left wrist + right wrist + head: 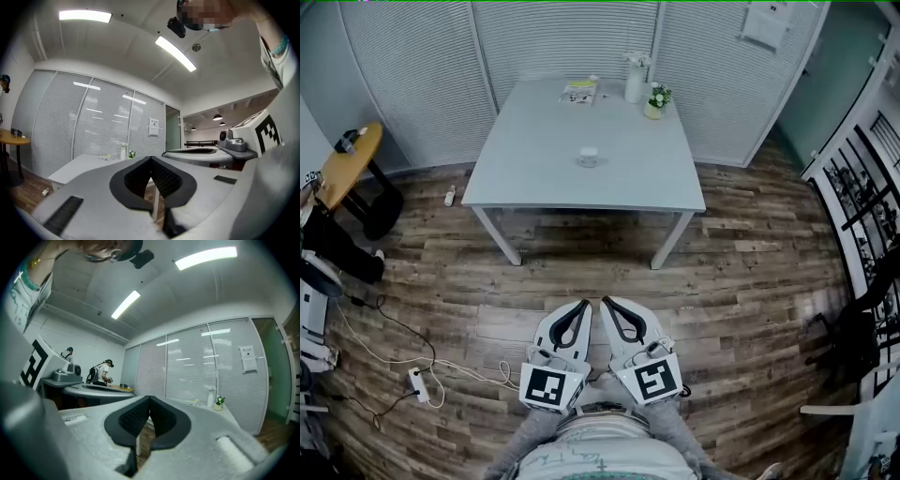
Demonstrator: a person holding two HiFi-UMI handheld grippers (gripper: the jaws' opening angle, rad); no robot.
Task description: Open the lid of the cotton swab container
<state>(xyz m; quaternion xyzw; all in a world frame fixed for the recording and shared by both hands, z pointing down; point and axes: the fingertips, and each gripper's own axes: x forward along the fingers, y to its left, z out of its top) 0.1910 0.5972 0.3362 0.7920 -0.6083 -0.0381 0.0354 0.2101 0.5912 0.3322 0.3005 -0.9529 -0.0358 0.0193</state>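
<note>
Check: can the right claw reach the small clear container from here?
Probably not yet: the shut right claw hangs well short, wood-plank floor between it and the white square table bearing the small clear container. Nothing blocks the approach.

Ahead of the fingers (553,333) a pale tabletop (544,159) stands on plank floor (750,272), white blinds (562,42) behind; round wooden table (347,164) far left; strip lights (176,54) overhead.

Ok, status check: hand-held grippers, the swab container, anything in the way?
Left hand-held gripper and right hand-held gripper shut, empty, short of the table. Cotton swab container mid-table, lid unreadable from here. Nothing between.
</note>
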